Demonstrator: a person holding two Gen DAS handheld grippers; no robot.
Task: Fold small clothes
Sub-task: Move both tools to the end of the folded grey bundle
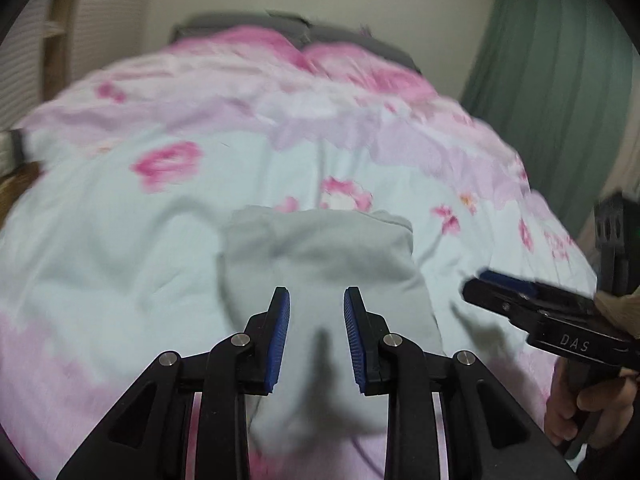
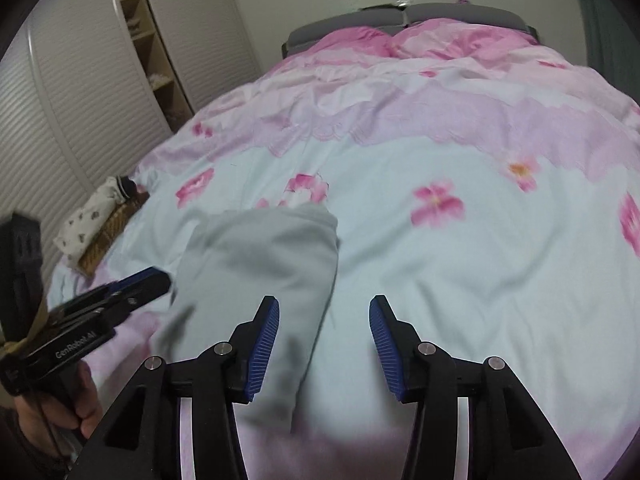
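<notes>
A pale grey garment [image 1: 320, 256] lies folded into a narrow bundle on the flowered duvet [image 1: 120, 240], running away from me. My left gripper [image 1: 317, 292] hovers over the bundle's near half, open, with nothing between its blue pads [image 1: 278, 340]. My right gripper [image 2: 325, 300] is open wider, just to the right of the garment [image 2: 264, 264], with only bedding showing between its fingers. Each view catches the other tool from the side: the right gripper [image 1: 500, 288] at the right edge, the left gripper [image 2: 156, 276] at the left edge, each with a hand on its handle.
The pink and light blue duvet [image 2: 440, 260] covers the whole bed up to a grey headboard [image 2: 440, 12]. A wicker basket [image 2: 108, 232] with a spotted cloth sits at the bed's left edge beside slatted wardrobe doors [image 2: 72, 92]. A green curtain [image 1: 560, 80] hangs at the right.
</notes>
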